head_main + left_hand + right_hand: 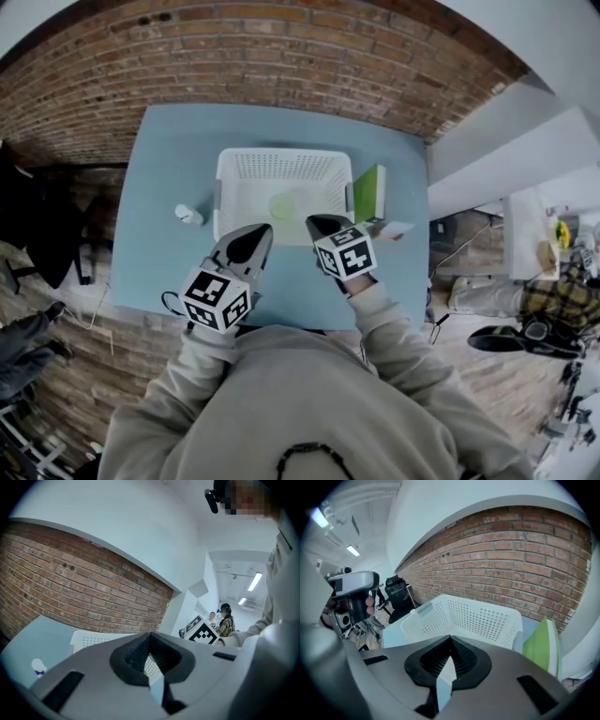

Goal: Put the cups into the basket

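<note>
A white perforated basket (234,178) stands on the blue table (169,150), and a pale green cup (283,206) lies on its floor. Just in front of the basket's near rim, both grippers are held side by side. My left gripper (262,231) is shut with nothing in it, and so is my right gripper (316,222). In the left gripper view the left gripper (149,635) points up over the basket (91,639). In the right gripper view the right gripper (450,639) points at the basket (478,616) from the front right; the cup is hidden there.
A small white bottle-like thing (187,216) (38,667) lies on the table left of the basket. A green flat box (370,192) (541,644) stands upright against the basket's right side, with a white card (396,228) beside it. A brick wall (281,47) backs the table.
</note>
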